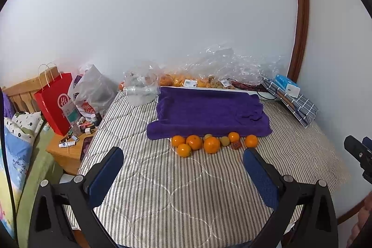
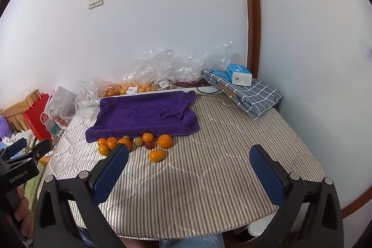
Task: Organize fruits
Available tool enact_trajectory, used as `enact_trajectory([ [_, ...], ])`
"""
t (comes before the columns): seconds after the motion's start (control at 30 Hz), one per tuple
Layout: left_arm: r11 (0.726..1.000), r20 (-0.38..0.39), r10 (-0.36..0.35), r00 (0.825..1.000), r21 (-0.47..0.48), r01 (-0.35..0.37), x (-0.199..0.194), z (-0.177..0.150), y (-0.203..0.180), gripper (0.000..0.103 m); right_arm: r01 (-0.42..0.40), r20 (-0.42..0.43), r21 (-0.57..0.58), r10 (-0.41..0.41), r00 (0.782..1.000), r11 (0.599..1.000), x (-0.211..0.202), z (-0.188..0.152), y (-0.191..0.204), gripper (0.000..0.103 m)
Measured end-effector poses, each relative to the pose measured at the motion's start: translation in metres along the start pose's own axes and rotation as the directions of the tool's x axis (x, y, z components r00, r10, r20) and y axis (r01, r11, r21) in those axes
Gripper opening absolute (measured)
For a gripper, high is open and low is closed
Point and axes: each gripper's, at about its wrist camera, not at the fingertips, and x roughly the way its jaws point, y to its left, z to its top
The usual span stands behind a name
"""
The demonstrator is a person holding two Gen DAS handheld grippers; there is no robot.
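Note:
Several oranges (image 1: 211, 144) lie in a cluster on the striped mattress (image 1: 162, 190), just in front of a purple towel (image 1: 207, 113) draped over a tray. Two small yellow-green fruits (image 1: 224, 140) and a small red fruit (image 1: 236, 145) lie among them. In the right wrist view one orange (image 2: 157, 155) lies apart in front of the cluster (image 2: 165, 141), by the red fruit (image 2: 149, 144). My left gripper (image 1: 183, 167) is open and empty, held above the mattress short of the fruit. My right gripper (image 2: 189, 164) is open and empty, right of the cluster.
Clear plastic bags (image 1: 209, 71) with more oranges lie along the wall behind the towel. A folded checked cloth (image 1: 295, 104) with a tissue pack sits at the back right. A red paper bag (image 1: 55, 101) and small bottles crowd a wooden nightstand (image 1: 67, 155) at the left.

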Motion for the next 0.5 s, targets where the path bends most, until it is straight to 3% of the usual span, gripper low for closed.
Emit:
enact_trajectory([
  [0.5,1.000,-0.010,-0.003,1.000,-0.008,0.003,0.0023,0.0017,0.0005,0.103,-0.012,-0.017,-0.017,0.012,1.000,1.000,0.0061,-0.0020,0.0055,0.102],
])
